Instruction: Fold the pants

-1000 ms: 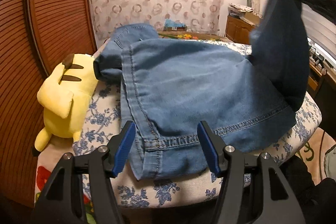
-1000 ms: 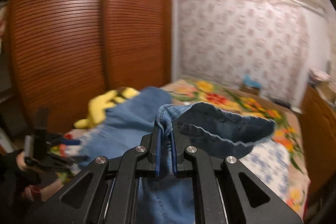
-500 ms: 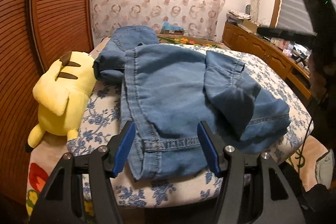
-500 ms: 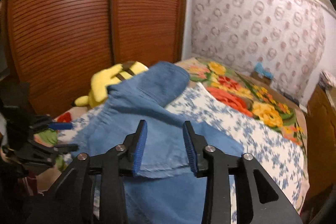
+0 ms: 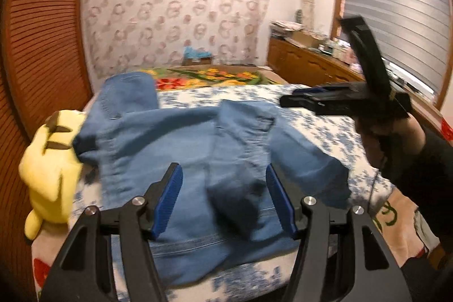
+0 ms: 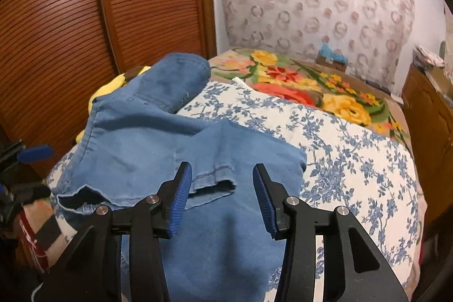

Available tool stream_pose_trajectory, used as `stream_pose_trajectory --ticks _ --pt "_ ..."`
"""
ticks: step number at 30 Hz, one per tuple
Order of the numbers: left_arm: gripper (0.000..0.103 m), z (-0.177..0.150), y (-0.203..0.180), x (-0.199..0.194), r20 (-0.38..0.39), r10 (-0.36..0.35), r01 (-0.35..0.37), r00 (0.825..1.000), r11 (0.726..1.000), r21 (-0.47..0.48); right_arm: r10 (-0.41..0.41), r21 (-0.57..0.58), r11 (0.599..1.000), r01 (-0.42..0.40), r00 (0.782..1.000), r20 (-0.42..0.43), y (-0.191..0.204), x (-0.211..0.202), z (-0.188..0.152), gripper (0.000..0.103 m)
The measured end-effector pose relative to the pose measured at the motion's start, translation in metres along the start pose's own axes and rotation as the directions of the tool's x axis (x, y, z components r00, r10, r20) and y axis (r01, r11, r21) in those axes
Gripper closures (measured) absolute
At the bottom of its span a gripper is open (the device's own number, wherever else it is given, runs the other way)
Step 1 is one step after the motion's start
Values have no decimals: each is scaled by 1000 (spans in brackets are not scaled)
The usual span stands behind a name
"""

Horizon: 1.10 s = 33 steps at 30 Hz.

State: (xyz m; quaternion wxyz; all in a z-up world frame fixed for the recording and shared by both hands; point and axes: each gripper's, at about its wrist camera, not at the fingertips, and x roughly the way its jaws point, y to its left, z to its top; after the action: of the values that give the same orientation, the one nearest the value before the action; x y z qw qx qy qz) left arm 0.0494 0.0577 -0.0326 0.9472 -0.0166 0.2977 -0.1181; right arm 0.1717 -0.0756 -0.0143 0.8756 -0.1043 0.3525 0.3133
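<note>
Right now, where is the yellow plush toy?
In the left wrist view the yellow plush toy lies at the bed's left edge, touching the blue denim pants, beside the brown slatted wardrobe.

Both the left gripper (image 5: 223, 200) and right gripper (image 6: 220, 198) are black frames with ribbed blue pads (image 5: 167, 203) and silver screws (image 6: 290, 200); a dark sleeve (image 5: 430, 174) shows at three o'clock

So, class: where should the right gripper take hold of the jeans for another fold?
Probably the frayed hem of the jeans: it lies loose on top, just ahead of the open right gripper, so come straight forward and low.
</note>
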Motion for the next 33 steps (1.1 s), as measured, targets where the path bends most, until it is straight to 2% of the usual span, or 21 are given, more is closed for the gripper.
stream_pose_trajectory --ticks 4,9,12,13,14,16,18,19,20,21,22,25,28,33 --pt "42 -4 -13 18 -41 -14 15 999 999 35 17 10 1000 -17 1000 -7 -3 7 6 58" --pt "42 -13 -4 40 -73 -2 2 997 1000 -5 36 19 999 -35 998 -59 -3 33 8 58" --pt "43 -17 5 45 -67 -25 22 997 999 -42 51 38 998 -47 994 -102 -7 50 4 58" --pt "46 -19 5 44 -61 -29 26 998 999 -48 73 46 997 -69 991 -114 -7 55 2 58" --pt "57 -20 6 43 -54 -41 38 998 998 -57 82 48 996 -76 989 -123 -7 59 0 58" --pt "63 -23 8 40 -27 -55 53 998 996 -74 77 54 996 -69 985 -154 -6 67 -3 58" --pt "75 -22 9 39 -14 -49 48 999 996 -80 78 70 995 -67 980 -183 -9 74 -6 58" --pt "78 -22 9 39 -10 -59 58 998 995 -87 91 82 994 -76 977 -195 -11 77 -7 75" --pt "87 -22 9 37 0 -70 70 998 993 -94 114 94 991 -97 974 -196 -12 76 -8 87" --pt "91 -21 7 34 10 -72 73 997 993 -96 143 102 987 -125 971 -193 -12 73 -7 96" --pt "91 -20 6 31 21 -72 74 997 992 -98 167 97 984 -151 970 -178 -11 67 -5 99" --pt "93 -15 6 16 48 -83 88 995 990 -113 179 64 983 -172 977 -119 -7 42 8 100" --pt "93 -6 3 -7 104 -98 110 990 987 -114 160 71 985 -157 986 -43 -5 9 31 100" --pt "94 -2 7 -38 170 -85 108 982 986 -127 169 -14 986 -169 984 61 25 -36 77 100"
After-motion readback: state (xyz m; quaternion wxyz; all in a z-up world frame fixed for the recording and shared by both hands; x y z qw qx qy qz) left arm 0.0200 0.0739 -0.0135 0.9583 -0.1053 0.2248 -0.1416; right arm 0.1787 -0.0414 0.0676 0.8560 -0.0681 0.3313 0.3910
